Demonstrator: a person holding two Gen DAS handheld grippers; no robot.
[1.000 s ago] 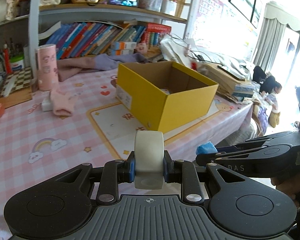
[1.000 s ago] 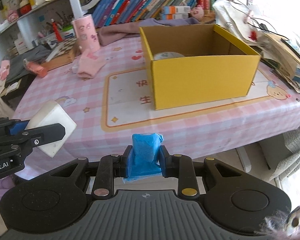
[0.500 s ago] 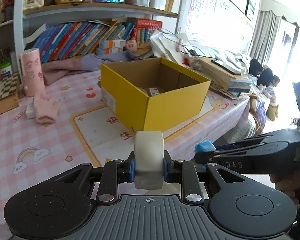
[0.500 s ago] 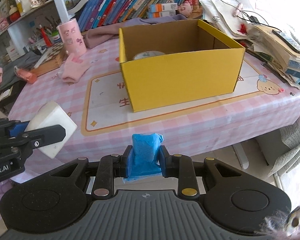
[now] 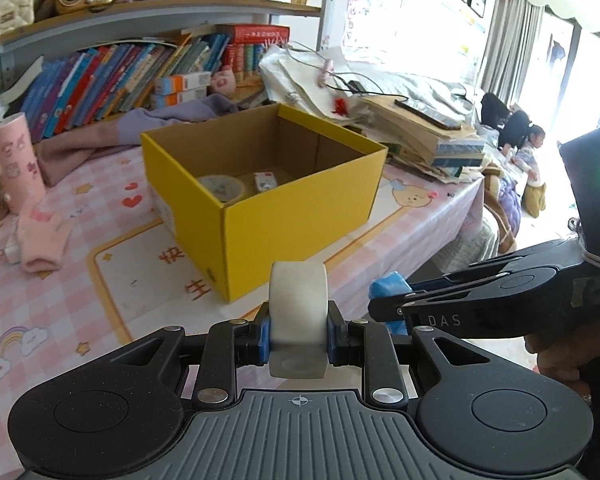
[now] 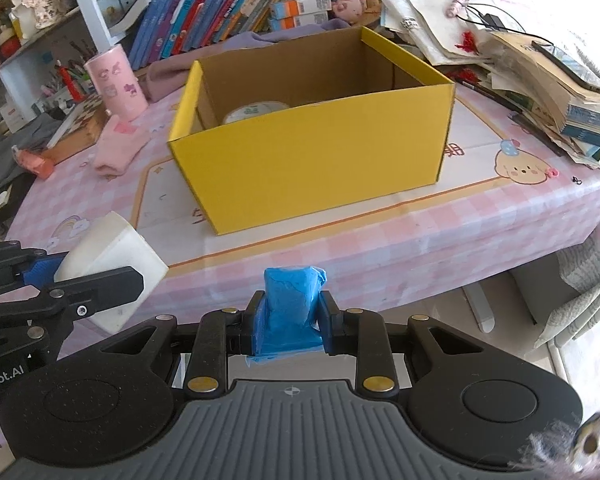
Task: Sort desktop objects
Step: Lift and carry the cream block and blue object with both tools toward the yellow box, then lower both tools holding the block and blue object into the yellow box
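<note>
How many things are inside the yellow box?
2 show: a round tin by the left wall and a small card beside it, both on the floor of the box. The near wall may hide more.

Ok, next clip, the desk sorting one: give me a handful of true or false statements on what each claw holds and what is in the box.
1. The left claw is shut on a white block. True.
2. The right claw is open and holds nothing. False: it is shut on a blue wrapped item.
3. The yellow box has no lid and already holds things, among them a round tin. True.
4. The white block lies inside the yellow box. False: it is in the left claw, short of the box.
5. A pink cylinder stands on the table, to the left of the box. True.
</note>
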